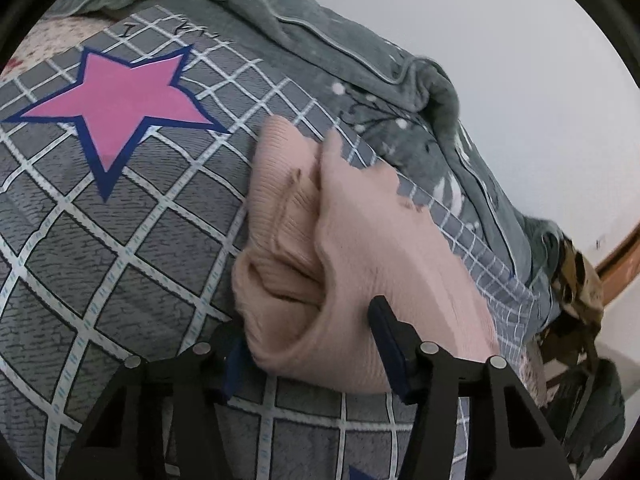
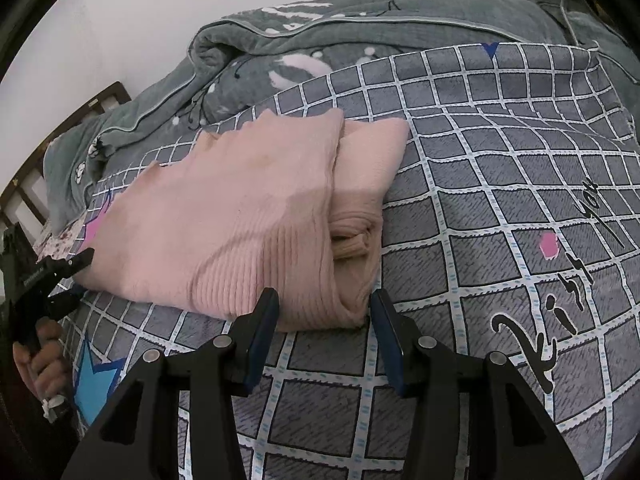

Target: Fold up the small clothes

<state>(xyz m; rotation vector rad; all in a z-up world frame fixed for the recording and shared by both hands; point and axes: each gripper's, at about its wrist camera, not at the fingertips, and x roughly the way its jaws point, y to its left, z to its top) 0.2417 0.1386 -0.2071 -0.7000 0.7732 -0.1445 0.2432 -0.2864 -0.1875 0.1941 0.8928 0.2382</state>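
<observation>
A pink ribbed knit garment (image 2: pixel 240 216) lies folded on the grey checked bedspread (image 2: pixel 480 184). In the left wrist view the garment (image 1: pixel 344 256) fills the space between my left gripper's (image 1: pixel 308 332) fingers, which stand wide apart on either side of its folded edge; the jaws are open. My right gripper (image 2: pixel 324 312) is open, its fingertips just in front of the garment's near folded end, not touching it. The left gripper (image 2: pixel 68 276) also shows in the right wrist view, at the garment's left end, held by a hand.
A crumpled grey-green quilt (image 2: pixel 280 48) lies along the far side of the bed against a white wall. A wooden bed frame (image 2: pixel 52 136) is at the left. A pink star print (image 1: pixel 116 100) marks the bedspread (image 1: pixel 120 260). A brown bag (image 1: pixel 576 280) sits at the bed's end.
</observation>
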